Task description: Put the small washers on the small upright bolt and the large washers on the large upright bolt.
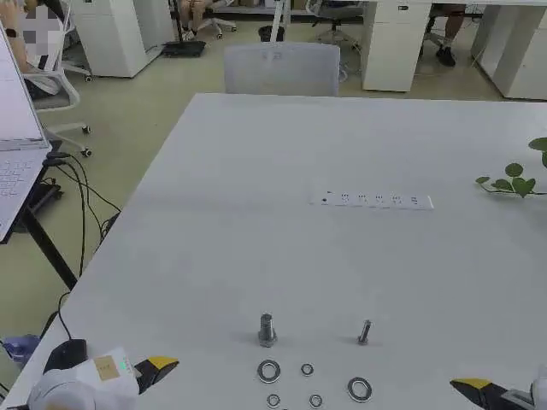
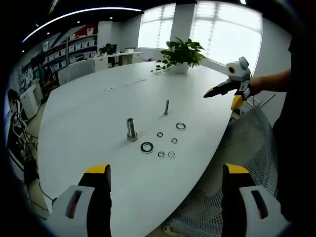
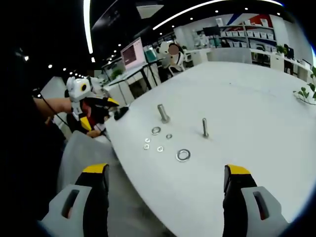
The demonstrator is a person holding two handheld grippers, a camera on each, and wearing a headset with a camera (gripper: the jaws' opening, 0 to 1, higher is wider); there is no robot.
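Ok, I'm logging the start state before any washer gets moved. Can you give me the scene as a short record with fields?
large bolt: upright on the table, no washer on it
small bolt: upright, right of the large bolt in the head view, no washer on it
large washers: two, flat on the table, nearer than the bolts
small washers: three, flat, between the large ones
left hand-held gripper: open, empty, at the near edge
right hand-held gripper: open, empty, at the near edge

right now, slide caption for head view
Thick steel bolt and thin steel bolt upright on white table, five metal washers nearby
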